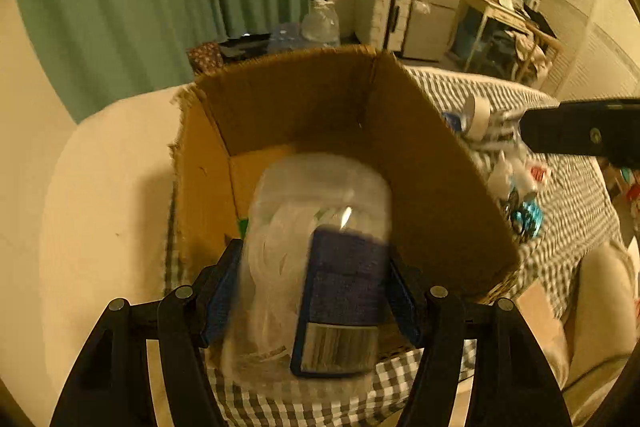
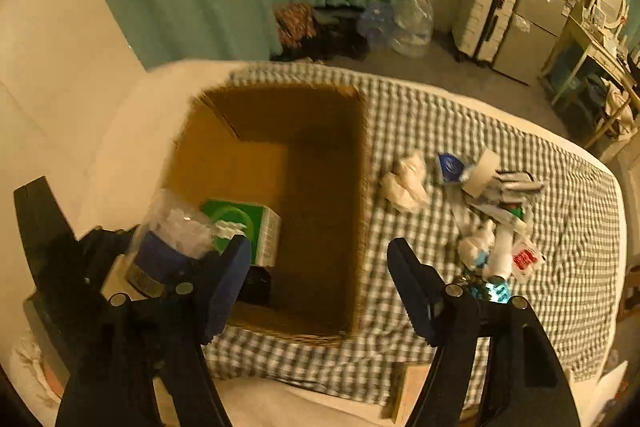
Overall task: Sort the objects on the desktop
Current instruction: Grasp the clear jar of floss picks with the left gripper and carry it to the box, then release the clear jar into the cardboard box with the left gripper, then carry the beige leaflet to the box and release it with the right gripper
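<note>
We held the left gripper (image 1: 316, 291) clamped on a clear plastic jar with a dark blue label (image 1: 320, 267), its blue pads pressed against both sides, and kept it pointed steeply down over the near edge of the open brown cardboard box (image 1: 420, 163), which we judged the right place to let the jar go. The box stood on the grey-and-white checked cloth (image 2: 460, 115) so that sorted things could drop straight in; a green-and-white carton (image 2: 248, 223) already lay on its floor near the corner. Our right gripper (image 2: 320, 287) hung empty, its jaws apart with nothing between them, over the box's right wall and the cloth. To its right lay the unsorted heap (image 2: 492, 211): crumpled white tissue (image 2: 404, 183), a roll of white tape (image 2: 482, 173), small bottles and packets, too blurred to name further. We judged that heap its next target.
</note>
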The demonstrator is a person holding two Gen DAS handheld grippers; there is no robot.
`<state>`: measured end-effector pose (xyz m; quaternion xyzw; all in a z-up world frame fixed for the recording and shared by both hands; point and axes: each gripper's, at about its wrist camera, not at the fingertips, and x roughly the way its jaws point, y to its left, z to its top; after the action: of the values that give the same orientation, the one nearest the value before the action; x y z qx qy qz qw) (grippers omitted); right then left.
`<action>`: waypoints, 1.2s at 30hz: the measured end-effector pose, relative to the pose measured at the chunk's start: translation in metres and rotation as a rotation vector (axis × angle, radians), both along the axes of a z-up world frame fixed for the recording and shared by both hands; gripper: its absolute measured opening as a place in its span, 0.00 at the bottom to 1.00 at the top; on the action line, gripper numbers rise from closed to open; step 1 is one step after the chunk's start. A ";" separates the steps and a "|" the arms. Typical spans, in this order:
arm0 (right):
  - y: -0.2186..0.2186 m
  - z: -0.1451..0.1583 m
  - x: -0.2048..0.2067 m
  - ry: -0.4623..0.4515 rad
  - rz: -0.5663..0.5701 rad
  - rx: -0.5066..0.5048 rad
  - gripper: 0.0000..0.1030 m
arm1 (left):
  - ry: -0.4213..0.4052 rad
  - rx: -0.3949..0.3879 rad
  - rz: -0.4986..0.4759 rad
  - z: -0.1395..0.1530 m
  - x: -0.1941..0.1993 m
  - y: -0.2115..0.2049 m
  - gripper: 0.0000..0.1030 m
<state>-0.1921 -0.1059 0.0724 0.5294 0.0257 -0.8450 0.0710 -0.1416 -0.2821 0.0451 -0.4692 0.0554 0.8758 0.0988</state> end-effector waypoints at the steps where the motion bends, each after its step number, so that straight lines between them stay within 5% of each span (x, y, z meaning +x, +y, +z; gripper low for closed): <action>1: 0.006 -0.006 -0.001 -0.011 -0.009 0.007 0.69 | 0.011 0.005 0.013 -0.004 -0.001 0.001 0.77; 2: 0.018 -0.016 -0.002 -0.036 -0.019 0.011 0.69 | 0.012 0.012 0.027 -0.007 -0.002 0.000 0.92; 4: 0.037 -0.031 0.002 -0.081 -0.041 0.016 0.74 | 0.000 0.042 0.071 -0.011 -0.006 -0.001 1.00; 9: 0.101 -0.089 0.036 -0.210 -0.094 -0.029 0.84 | -0.042 0.099 0.089 -0.011 -0.006 0.005 1.00; 13: 0.138 -0.143 0.079 -0.258 -0.135 0.023 0.87 | -0.001 0.059 0.081 -0.006 0.004 0.018 1.00; 18: 0.167 -0.207 0.117 -0.319 -0.194 -0.062 0.87 | 0.032 0.007 0.010 -0.004 0.013 0.045 1.00; 23: 0.175 -0.248 0.129 -0.364 -0.196 -0.039 0.88 | 0.060 -0.037 -0.070 -0.005 0.029 0.076 1.00; 30: 0.172 -0.215 0.134 -0.208 -0.215 0.059 0.71 | 0.080 -0.070 -0.086 -0.004 0.036 0.088 1.00; 36: 0.144 -0.117 0.125 0.043 -0.161 0.056 0.71 | 0.085 -0.036 -0.005 0.007 0.022 0.061 1.00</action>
<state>-0.0673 0.0383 -0.0448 0.5133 0.0081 -0.8581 -0.0124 -0.1195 -0.2207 0.0520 -0.4332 0.0762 0.8935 0.0901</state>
